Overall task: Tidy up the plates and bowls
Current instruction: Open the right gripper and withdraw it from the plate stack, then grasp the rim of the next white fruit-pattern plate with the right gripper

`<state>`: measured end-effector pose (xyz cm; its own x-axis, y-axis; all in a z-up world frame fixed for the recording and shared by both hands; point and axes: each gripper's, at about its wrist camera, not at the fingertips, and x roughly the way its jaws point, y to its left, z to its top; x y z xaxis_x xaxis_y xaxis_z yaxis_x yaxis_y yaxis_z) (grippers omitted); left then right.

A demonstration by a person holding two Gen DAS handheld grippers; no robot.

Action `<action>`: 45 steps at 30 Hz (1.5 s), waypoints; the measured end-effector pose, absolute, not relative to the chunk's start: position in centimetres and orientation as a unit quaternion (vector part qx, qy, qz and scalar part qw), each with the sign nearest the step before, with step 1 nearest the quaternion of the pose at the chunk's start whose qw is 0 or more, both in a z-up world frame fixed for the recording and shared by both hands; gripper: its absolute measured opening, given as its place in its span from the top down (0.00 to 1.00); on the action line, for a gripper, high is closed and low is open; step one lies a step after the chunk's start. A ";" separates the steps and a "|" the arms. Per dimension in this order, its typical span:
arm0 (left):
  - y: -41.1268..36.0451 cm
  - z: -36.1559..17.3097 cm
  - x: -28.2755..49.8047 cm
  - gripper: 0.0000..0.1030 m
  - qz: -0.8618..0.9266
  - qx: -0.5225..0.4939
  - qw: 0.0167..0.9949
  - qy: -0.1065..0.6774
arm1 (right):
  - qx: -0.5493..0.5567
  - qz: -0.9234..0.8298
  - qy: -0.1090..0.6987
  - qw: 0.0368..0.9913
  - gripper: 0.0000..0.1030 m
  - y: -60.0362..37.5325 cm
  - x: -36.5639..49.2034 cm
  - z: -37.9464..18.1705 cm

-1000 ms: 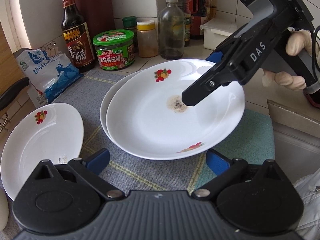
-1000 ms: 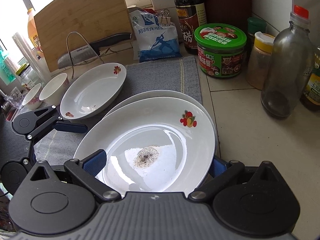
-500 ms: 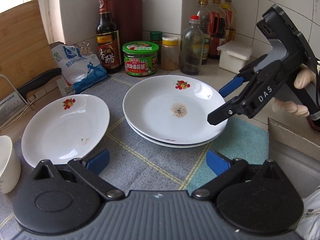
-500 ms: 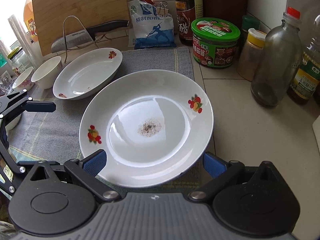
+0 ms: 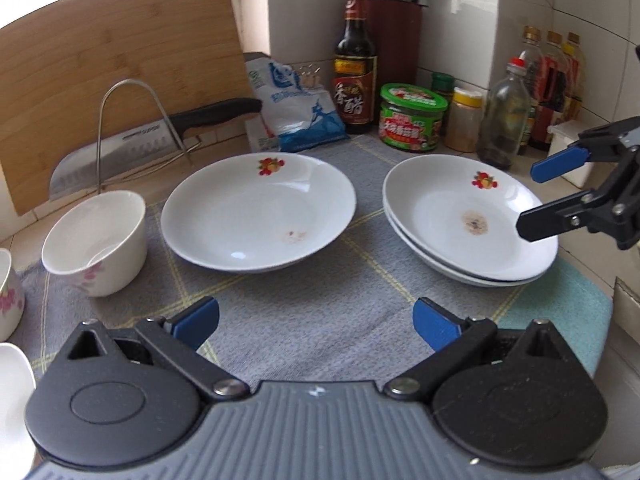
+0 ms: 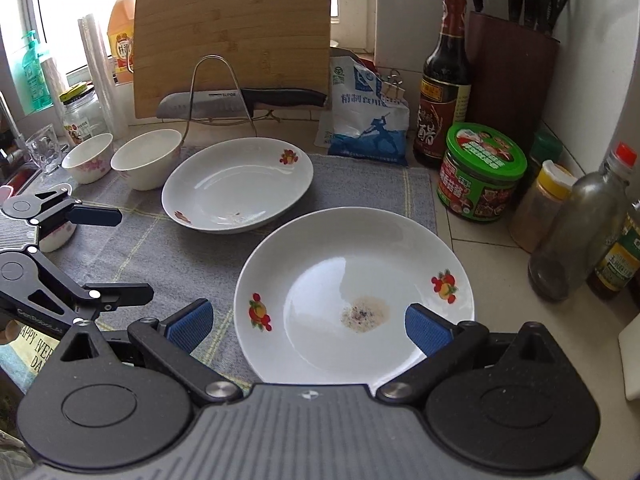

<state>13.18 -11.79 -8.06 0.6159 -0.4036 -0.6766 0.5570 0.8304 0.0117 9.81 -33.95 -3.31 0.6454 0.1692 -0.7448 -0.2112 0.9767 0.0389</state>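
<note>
Plates are sitting on the grey cloth (image 5: 320,332) that is covering the worktop (image 6: 492,276). Two of them are lying one on the other as a stack (image 5: 468,216) at the right side of the cloth, and the top one is showing a brownish smear in its middle and fruit prints on its rim. A single plate (image 5: 258,210) is resting to the left of the stack, apart from it, with a small reddish stain inside. Left of that plate I am seeing a white bowl (image 5: 96,240) with pink flowers, and a second bowl (image 6: 88,156) is standing just beside it, farther left.

I am holding the left gripper (image 5: 316,320) over the near part of the cloth, its fingers spread wide and gripping nothing. The right gripper (image 6: 308,324) is hanging over the near edge of the stack, its fingers also standing wide apart and carrying nothing; one blue pad is showing over the top plate's rim, though I cannot tell whether it is touching.

Behind the plates a knife (image 6: 240,100) is lying in a wire rack in front of a cutting board (image 6: 232,36). A blue and white bag (image 5: 296,108), a dark sauce bottle (image 5: 354,64) and a green-lidded jar (image 5: 412,118) are lining the back.
</note>
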 end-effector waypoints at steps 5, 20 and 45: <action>-11.6 -10.2 14.5 0.01 -0.232 0.123 0.891 0.371 | -0.036 0.119 0.410 0.903 0.00 -32.6 11.5 -3.6; -13.3 -12.2 19.8 0.00 -0.208 0.091 0.898 0.378 | -0.060 0.172 0.434 0.882 0.00 -30.7 19.0 -5.2; -13.3 -12.4 21.3 0.00 -0.205 0.084 0.908 0.354 | -0.100 0.309 0.475 0.818 0.00 -26.7 36.3 -10.1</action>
<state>21.31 -13.30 -12.44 0.6645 -0.3129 -0.6786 0.4325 0.9016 0.0078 36.27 -26.73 -10.07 0.3576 0.4093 -0.8394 -0.5998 0.7896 0.1295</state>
